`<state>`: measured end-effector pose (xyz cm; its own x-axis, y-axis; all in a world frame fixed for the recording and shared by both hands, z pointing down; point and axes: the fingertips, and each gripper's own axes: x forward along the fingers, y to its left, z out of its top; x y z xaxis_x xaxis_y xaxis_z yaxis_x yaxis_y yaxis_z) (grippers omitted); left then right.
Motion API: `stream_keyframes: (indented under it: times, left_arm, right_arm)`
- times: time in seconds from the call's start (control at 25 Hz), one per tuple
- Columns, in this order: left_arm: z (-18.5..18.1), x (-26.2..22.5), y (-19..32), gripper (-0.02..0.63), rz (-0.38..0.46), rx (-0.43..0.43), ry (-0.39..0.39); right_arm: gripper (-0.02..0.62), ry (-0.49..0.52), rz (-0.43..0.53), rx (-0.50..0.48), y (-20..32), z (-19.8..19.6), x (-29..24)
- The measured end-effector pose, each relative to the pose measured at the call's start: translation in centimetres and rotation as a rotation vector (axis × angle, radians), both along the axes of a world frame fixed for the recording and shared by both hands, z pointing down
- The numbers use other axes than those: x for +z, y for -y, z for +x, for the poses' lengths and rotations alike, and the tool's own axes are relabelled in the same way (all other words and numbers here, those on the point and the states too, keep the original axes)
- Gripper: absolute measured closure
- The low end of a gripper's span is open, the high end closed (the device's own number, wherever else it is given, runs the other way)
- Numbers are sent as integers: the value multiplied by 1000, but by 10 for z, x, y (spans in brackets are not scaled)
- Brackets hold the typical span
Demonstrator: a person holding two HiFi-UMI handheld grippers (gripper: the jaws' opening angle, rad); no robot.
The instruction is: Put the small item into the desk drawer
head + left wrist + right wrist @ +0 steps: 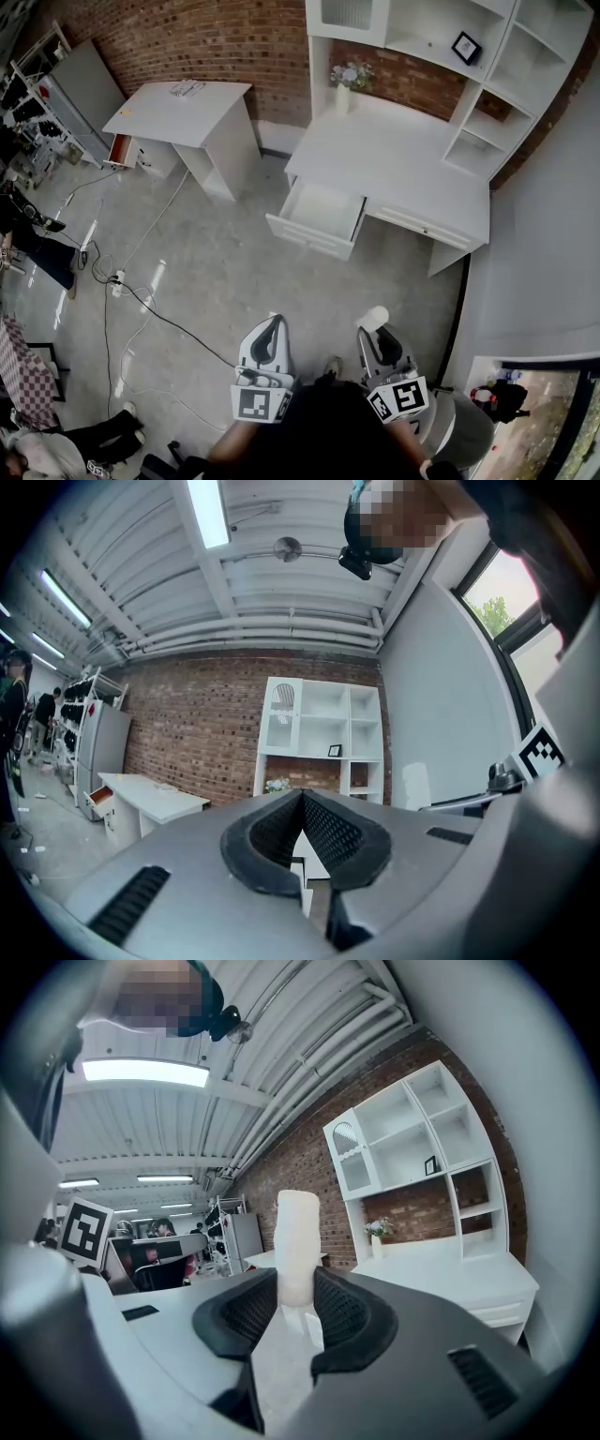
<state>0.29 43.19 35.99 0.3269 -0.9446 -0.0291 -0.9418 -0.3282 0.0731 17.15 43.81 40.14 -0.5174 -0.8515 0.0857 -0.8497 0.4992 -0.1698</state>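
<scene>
Right gripper point(298, 1314) clamped a white cylinder point(297, 1241) by its lower end, well short of the open drawer point(321, 214); left gripper point(302, 836) was closed, empty. Held so low, the cylinder could tip free in transit

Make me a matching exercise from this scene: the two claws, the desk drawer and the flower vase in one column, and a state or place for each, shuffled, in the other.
Things:
1. left claw
2. right claw
3. desk drawer
4. flower vase

States or places:
A. pulled open
B. closed on a white cylinder
C. standing on the desk top
D. closed, with nothing in it

Pairs: 1-D, 2-B, 3-A, 4-C
</scene>
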Motion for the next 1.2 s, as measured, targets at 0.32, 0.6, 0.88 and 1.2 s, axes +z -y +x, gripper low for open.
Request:
stream_keyframes:
  times: [0.32, 0.6, 0.88, 1.2]
  left_arm:
    - [24, 15, -3, 584, -41, -46, 9]
    - [24, 20, 34, 584, -37, -33, 13]
    - [-1, 24, 117, 584, -21, -1, -28]
    - [-54, 18, 206, 584, -32, 17, -71]
  right_arm:
    - [457, 10, -18, -57, 7, 26, 20]
    - [459, -1, -25, -38, 40, 28, 25]
    - [459, -20, -19, -7, 112, 3, 18]
    - [459, -43, -22, -1, 205, -53, 6]
